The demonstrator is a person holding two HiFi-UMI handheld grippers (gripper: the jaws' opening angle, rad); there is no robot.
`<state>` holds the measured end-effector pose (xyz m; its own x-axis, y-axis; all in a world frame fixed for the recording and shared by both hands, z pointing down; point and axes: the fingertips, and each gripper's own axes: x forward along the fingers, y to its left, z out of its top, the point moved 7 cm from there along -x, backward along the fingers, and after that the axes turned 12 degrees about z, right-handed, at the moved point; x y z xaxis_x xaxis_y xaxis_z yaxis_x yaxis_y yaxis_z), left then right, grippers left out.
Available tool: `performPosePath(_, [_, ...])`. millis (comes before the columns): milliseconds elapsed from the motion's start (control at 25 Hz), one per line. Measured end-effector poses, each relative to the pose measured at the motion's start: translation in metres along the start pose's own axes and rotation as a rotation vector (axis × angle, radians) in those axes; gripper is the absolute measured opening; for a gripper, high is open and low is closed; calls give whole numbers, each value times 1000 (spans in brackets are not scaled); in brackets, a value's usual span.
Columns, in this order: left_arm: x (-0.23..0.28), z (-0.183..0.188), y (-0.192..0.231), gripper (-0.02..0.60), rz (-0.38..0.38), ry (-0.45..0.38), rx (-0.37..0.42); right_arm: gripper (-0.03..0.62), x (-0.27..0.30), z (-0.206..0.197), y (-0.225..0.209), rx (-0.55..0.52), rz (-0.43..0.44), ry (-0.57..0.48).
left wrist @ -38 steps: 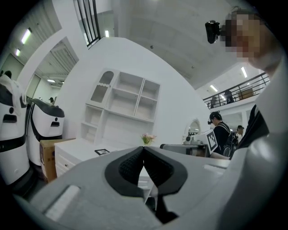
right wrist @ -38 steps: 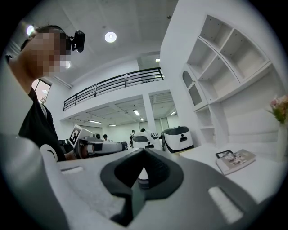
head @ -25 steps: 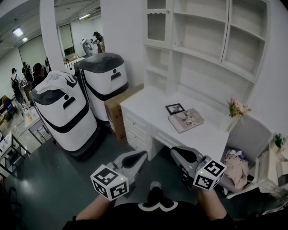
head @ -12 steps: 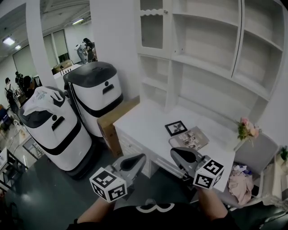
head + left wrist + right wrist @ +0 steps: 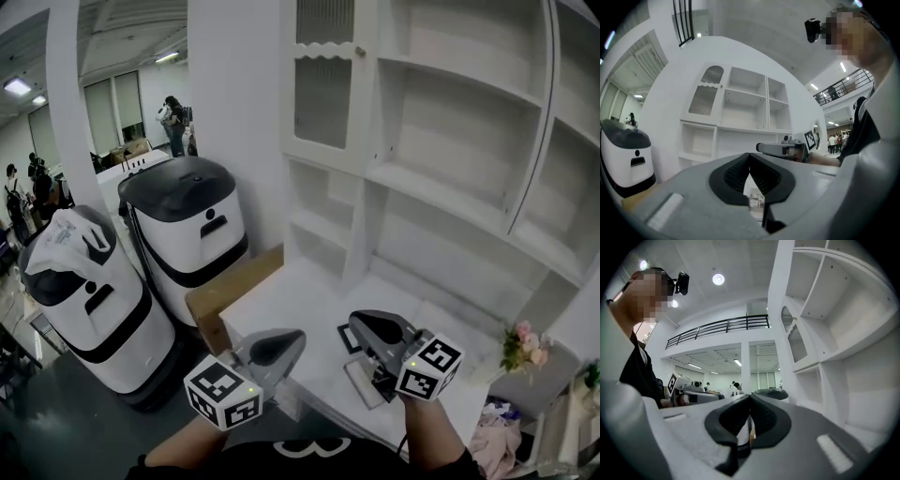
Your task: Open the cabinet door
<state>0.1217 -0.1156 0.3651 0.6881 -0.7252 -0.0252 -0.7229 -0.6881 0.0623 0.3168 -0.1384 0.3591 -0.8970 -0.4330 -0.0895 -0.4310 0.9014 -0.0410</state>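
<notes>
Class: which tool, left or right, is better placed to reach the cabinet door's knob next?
Probably right. In the head view the right tool sits almost directly below the knob on the cabinet door; the left tool is further left. Both are shut and empty.

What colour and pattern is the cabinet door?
The cabinet door is white-framed, with a grey, finely ribbed panel; head view shows it best.
</notes>
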Motion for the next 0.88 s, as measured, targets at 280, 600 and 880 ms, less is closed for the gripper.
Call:
performPosePath(280, [42,18,12,0,-69,-73,88,3,11,14,-32,-67,-15,-8])
performPosePath(600, [98,51,59,0,-157,-131,80,3,19,43,-76,-119,-120,-36])
performPosePath(880, [158,113,100,2,-250,-259,160,3,34,92,-121,-196,-233,-69])
